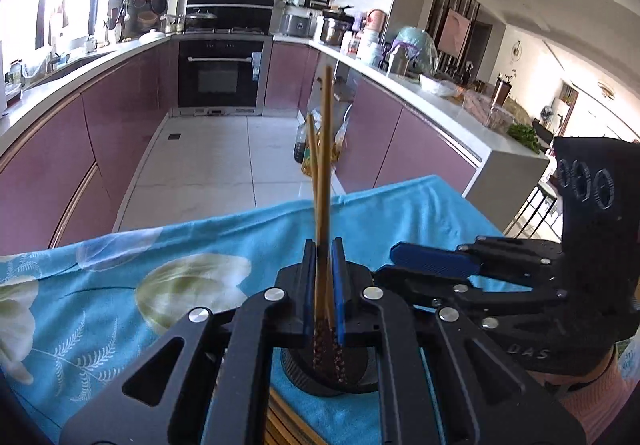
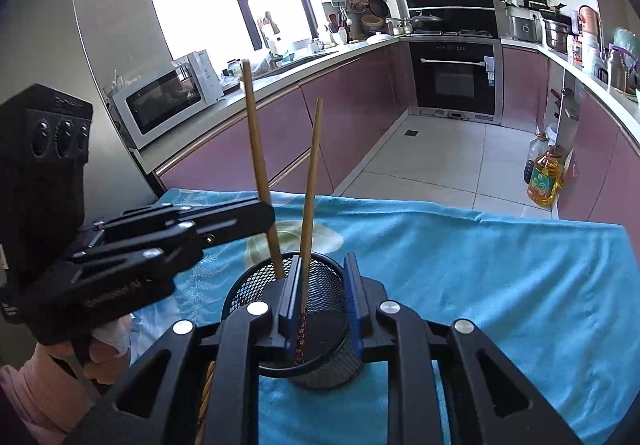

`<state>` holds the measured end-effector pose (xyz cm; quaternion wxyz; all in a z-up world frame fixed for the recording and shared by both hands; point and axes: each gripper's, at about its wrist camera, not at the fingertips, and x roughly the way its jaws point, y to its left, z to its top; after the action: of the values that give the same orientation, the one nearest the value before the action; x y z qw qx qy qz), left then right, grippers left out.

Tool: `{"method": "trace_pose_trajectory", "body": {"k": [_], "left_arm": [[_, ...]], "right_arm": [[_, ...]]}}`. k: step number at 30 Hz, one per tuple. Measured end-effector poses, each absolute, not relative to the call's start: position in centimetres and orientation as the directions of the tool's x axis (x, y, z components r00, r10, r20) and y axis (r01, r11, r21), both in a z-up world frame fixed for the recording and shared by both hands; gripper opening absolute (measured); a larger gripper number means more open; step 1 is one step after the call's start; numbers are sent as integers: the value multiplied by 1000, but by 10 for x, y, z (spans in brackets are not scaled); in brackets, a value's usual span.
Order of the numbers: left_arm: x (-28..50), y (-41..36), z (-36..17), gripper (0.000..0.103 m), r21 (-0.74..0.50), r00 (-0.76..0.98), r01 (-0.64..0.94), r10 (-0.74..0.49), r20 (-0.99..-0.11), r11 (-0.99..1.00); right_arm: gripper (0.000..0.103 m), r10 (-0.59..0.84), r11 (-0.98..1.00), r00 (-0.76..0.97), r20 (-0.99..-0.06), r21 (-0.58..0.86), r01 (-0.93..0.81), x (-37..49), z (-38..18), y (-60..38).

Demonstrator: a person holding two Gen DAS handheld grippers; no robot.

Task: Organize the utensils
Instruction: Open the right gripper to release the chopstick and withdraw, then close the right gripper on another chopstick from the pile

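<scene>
Two wooden chopsticks (image 1: 322, 181) with dark patterned ends stand upright in a black mesh holder (image 2: 320, 325) on the blue floral cloth (image 2: 500, 277). My left gripper (image 1: 324, 249) is shut on one chopstick (image 2: 258, 149) just above the holder; it also shows in the right wrist view (image 2: 264, 215). My right gripper (image 2: 324, 265) is open, its fingers straddling the holder's rim; the other chopstick (image 2: 310, 197) leans by its left finger, apparently free. The right gripper also shows in the left wrist view (image 1: 400, 251). The holder (image 1: 332, 373) is mostly hidden there.
The cloth-covered table ends at a far edge (image 1: 280, 205) with tiled kitchen floor beyond. Purple cabinets line both sides. Oil bottles (image 2: 544, 177) stand on the floor at the right. A microwave (image 2: 164, 101) sits on the left counter.
</scene>
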<state>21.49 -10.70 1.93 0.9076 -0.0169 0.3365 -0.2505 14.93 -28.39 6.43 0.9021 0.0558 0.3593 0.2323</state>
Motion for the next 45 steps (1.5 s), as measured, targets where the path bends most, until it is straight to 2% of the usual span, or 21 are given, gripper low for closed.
{"method": "trace_pose_trajectory", "body": {"k": [2,6,11,15,22,26,33,45], "left_arm": [[219,-105,10,25,-209,634,430,-459,-622,878],[214,-97,3,34,-220,648,421,-461,-606,880],[191,-75,2,48,-201,702,382,-424,-571,902],[165,-58,-3,52,-134,738,353,-364,-569,926],[124,-31,-41,53,-55,711,323,-281,-644,945],[109,-20,-67,53,-54,672,314,-262,-692,948],[96,-12,-91,52,-57,635,301,-245,-733,952],[96,-16,-102,50,-38,598,314,-228,-768,949]], "right_arm": [[28,462,885,638,-616,272,-378,145,65,-286],[36,469,882,648,-600,275,-384,134,67,-290],[40,505,860,645,-573,278,-427,111,71,-291],[44,543,832,616,-571,269,-485,87,68,-283],[46,528,816,512,-678,236,-528,66,24,-249],[46,504,821,460,-731,240,-518,69,-1,-230],[39,456,847,445,-771,223,-482,73,-21,-215],[34,374,877,472,-798,138,-461,75,-27,-206]]}}
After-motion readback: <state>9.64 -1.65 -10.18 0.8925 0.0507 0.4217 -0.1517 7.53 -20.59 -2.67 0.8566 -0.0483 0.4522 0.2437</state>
